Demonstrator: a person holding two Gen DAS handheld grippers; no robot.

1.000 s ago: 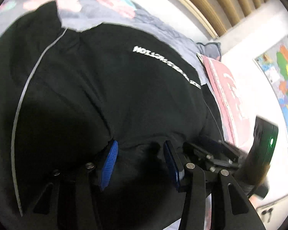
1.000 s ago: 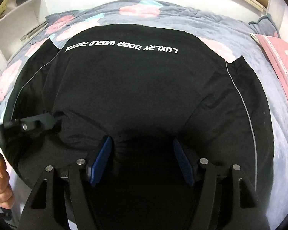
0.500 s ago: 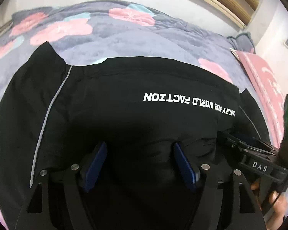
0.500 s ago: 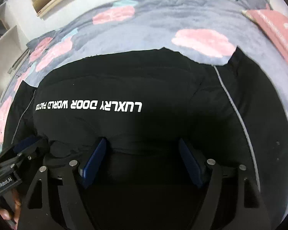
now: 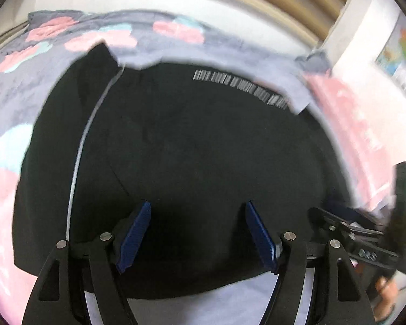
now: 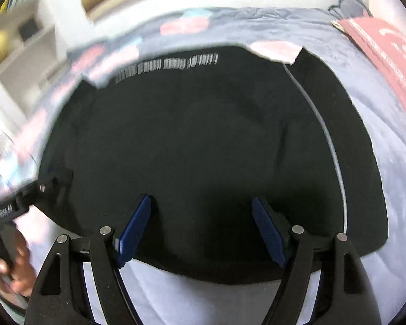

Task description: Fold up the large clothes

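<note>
A large black garment [image 5: 197, 146] with white lettering and a thin white side stripe lies spread on the bed; it also shows in the right wrist view [image 6: 203, 140]. My left gripper [image 5: 196, 233] is open, its blue pads over the garment's near edge with nothing held. My right gripper [image 6: 201, 228] is open too, above the near hem. The right gripper also appears at the right of the left wrist view [image 5: 360, 241]; the left one appears at the left of the right wrist view [image 6: 19, 203]. Both views are blurred by motion.
The bed has a grey quilt with pink flowers [image 5: 67, 38]. A pink pillow [image 6: 387, 46] lies at the right side. A white shelf unit [image 6: 16, 43] stands left, a wall map [image 5: 403, 54] right. A pale sheet strip [image 6: 230, 298] shows below the hem.
Both grippers have drawn back toward the garment's near hem, so the pale sheet now shows beneath them. The lettering sits farther away. Both stay open.
</note>
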